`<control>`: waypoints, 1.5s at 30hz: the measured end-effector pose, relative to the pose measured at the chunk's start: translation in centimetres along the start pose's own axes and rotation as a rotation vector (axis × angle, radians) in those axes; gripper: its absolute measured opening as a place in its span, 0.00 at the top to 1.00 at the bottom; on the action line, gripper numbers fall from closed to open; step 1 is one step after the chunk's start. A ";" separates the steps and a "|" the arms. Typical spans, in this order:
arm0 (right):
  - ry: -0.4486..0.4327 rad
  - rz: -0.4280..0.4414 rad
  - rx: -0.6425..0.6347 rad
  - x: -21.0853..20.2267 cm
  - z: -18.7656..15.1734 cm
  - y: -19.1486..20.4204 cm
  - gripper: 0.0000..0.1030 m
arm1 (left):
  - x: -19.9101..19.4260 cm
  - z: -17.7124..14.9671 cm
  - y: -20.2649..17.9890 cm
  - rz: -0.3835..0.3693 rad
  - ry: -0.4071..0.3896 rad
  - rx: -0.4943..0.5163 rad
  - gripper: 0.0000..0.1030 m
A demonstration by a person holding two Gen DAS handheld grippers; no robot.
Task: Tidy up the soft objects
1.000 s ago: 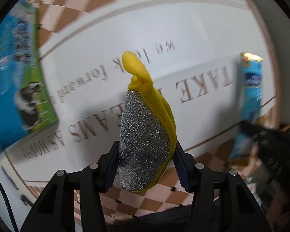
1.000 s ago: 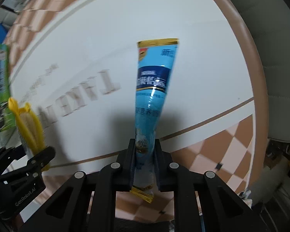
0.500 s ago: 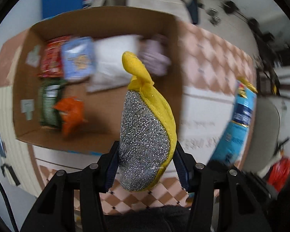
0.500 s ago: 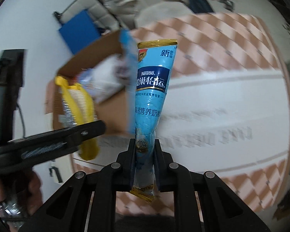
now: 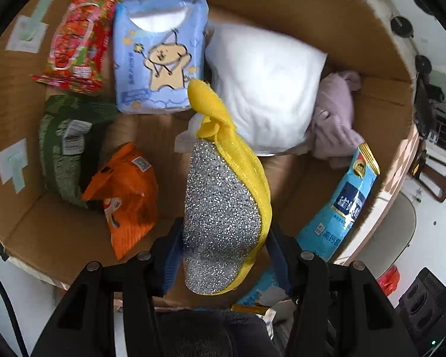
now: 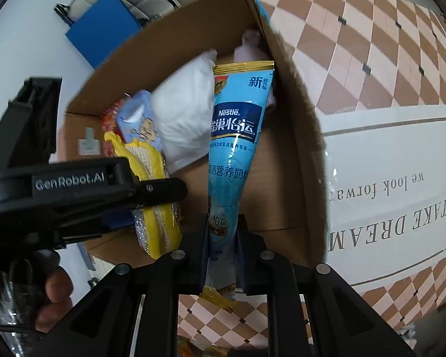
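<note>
My left gripper (image 5: 223,247) is shut on a yellow and silver scrubbing sponge (image 5: 223,205), held over the open cardboard box (image 5: 380,110). In the right wrist view the same sponge (image 6: 156,208) hangs at the left under the left gripper (image 6: 160,192). My right gripper (image 6: 223,238) is shut on the lower end of a light blue milk powder pouch (image 6: 238,136), which stands upright over the box's right part (image 6: 297,125). The pouch (image 5: 342,205) shows at the box's right wall in the left wrist view.
Inside the box lie a white pillow (image 5: 267,89), a blue tissue pack (image 5: 160,53), a red packet (image 5: 80,38), a green bag (image 5: 65,151), an orange bag (image 5: 128,196) and a lilac cloth (image 5: 336,119). A white lettered mat (image 6: 401,193) and checkered floor (image 6: 356,35) lie right of the box.
Both grippers swung with their loads from above the lettered mat to above the open box. The box contents now fill the left wrist view. Both grips are unchanged.
</note>
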State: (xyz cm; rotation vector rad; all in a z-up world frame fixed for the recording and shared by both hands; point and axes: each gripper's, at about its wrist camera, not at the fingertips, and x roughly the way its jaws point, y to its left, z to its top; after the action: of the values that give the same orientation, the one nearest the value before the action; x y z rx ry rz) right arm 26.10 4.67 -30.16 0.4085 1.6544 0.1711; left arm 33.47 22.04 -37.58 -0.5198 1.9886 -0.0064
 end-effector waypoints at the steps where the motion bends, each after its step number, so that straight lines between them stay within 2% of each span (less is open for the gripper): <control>1: 0.009 -0.011 0.005 0.5 0.2 0.0 0.83 | 0.5 0.3 -0.1 -0.006 0.022 0.000 0.51; 6: 0.023 -0.064 0.010 1.6 1.0 0.0 0.83 | 1.4 0.9 -0.8 -0.006 0.052 0.011 0.50; 9: 0.032 -0.084 0.000 2.2 1.6 0.2 0.82 | 1.9 0.8 -1.3 -0.049 0.083 -0.004 0.48; 11: 0.042 -0.097 -0.010 2.3 1.8 0.5 0.77 | 2.0 0.6 -1.6 -0.080 0.092 -0.022 0.47; 12: 0.049 -0.107 -0.022 2.4 1.8 0.8 0.75 | 1.7 0.5 -1.9 -0.071 0.079 -0.017 0.44; 13: 0.050 -0.124 -0.029 2.7 1.9 0.9 0.67 | 1.3 0.4 -2.3 -0.052 0.062 0.000 0.41; 14: 0.042 -0.148 -0.037 2.6 2.0 1.0 0.58 | 1.0 0.4 -2.6 -0.035 0.045 0.010 0.34; 15: 0.038 -0.158 -0.039 2.8 2.3 1.2 0.53 | 0.6 0.3 -2.8 -0.029 0.032 0.012 0.26; 17: 0.040 -0.148 -0.039 2.7 2.4 1.0 0.31 | 0.1 0.1 -3.0 -0.060 0.029 0.001 0.19; 19: 0.059 -0.109 -0.046 2.7 2.2 1.0 0.28 | -0.4 -0.3 -3.2 -0.072 0.026 0.001 0.19; 21: 0.054 -0.125 -0.067 2.2 2.0 1.2 0.27 | -1.1 -0.8 -4.0 -0.051 0.007 0.029 0.18; 23: 0.038 -0.147 -0.097 1.8 1.7 1.5 0.16 | -1.7 -1.3 -4.9 -0.025 -0.022 0.057 0.17; 25: 0.030 -0.151 -0.122 1.2 1.6 1.7 0.16 | -2.5 -2.0 -5.7 0.009 -0.061 0.087 0.10; 26: 0.019 -0.163 -0.142 0.9 1.5 1.9 0.16 | -2.7 -3.8 -6.3 0.035 -0.090 0.102 0.10; 29: -0.002 -0.202 -0.170 0.0 0.8 2.4 0.16 | -3.5 -4.8 -6.5 0.097 -0.161 0.128 0.10; 30: -0.013 -0.217 -0.178 0.2 0.5 2.6 0.17 | -3.6 -4.8 -6.3 0.104 -0.171 0.126 0.10; 31: -0.031 -0.239 -0.183 0.4 0.5 2.7 0.28 | -3.5 -4.9 -6.2 0.110 -0.178 0.123 0.10; 32: -0.048 -0.268 -0.188 0.6 0.5 2.9 0.59 | -3.4 -5.0 -6.1 0.118 -0.185 0.119 0.10; 35: -0.016 -0.249 -0.170 1.9 0.7 2.4 0.87 | -2.6 -4.6 -5.3 0.129 -0.192 0.093 0.10; 40: -0.011 -0.280 -0.164 3.8 1.1 2.3 0.93 | -1.6 -4.4 -3.5 0.115 -0.183 0.053 0.10; 45: 0.003 -0.312 -0.164 5.3 1.4 2.1 0.94 | -1.2 -4.1 -1.6 0.131 -0.182 0.031 0.10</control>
State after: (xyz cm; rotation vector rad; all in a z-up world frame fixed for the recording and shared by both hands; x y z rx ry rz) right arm 27.38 8.37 -34.55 0.0235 1.6704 0.0728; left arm 30.91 20.14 -34.32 -0.3568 1.8377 0.0882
